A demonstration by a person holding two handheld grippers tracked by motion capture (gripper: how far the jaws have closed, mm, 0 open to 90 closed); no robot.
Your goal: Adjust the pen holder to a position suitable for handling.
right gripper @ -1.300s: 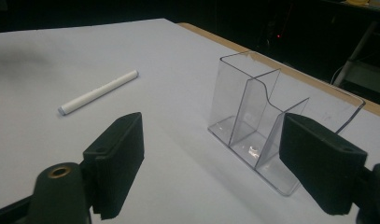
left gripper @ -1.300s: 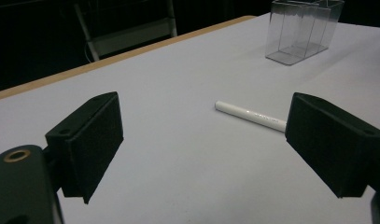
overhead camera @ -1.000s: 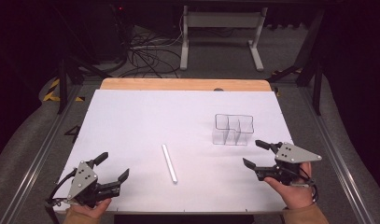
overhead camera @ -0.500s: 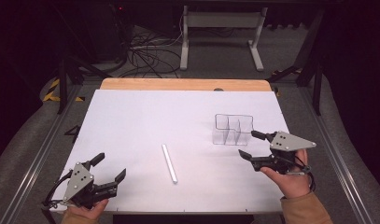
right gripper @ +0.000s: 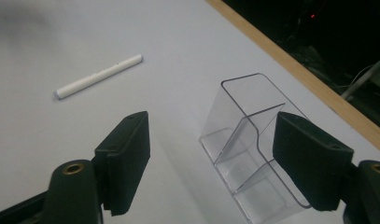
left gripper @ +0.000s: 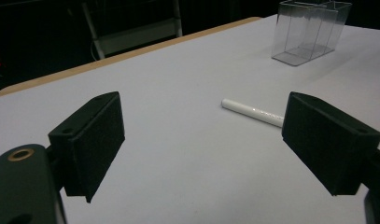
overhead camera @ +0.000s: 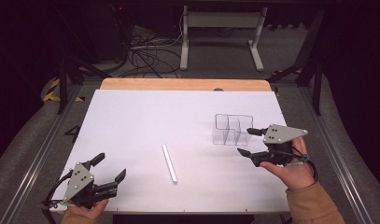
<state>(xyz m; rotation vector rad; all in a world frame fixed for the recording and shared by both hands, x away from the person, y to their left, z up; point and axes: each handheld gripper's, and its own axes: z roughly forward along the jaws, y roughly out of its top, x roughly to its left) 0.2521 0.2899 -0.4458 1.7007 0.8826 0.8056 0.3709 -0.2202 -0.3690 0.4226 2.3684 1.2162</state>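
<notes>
The right gripper [overhead camera: 251, 142] has its jaws spread wide with nothing between them, and they have just been closing a little. Over the last second it has lifted and moved in toward the clear plastic divided holder [overhead camera: 233, 129], so that its upper jaw now sits just beside the holder's right wall, apart from it. In the right gripper view the holder [right gripper: 253, 144] lies straight ahead, between the 2 black jaws and beyond their tips. I judge this to be an approach to take hold of the holder or steady it; no grip is made yet.

The left gripper [overhead camera: 109, 170] has kept its place, well to the left of the holder and nearer the person, at the near edge of the white tabletop [overhead camera: 145, 116]. Its jaws are also wide apart and bare.

The slim white stick [overhead camera: 169, 163] lies flat, left of the holder and a little nearer the person, between the 2 grippers and touched by neither. In the left gripper view, the stick [left gripper: 248, 110] runs toward the right jaw.

Nothing lies between the right gripper and the holder. Beyond the holder, a tan wooden strip [overhead camera: 178, 84] edges the tabletop.
</notes>
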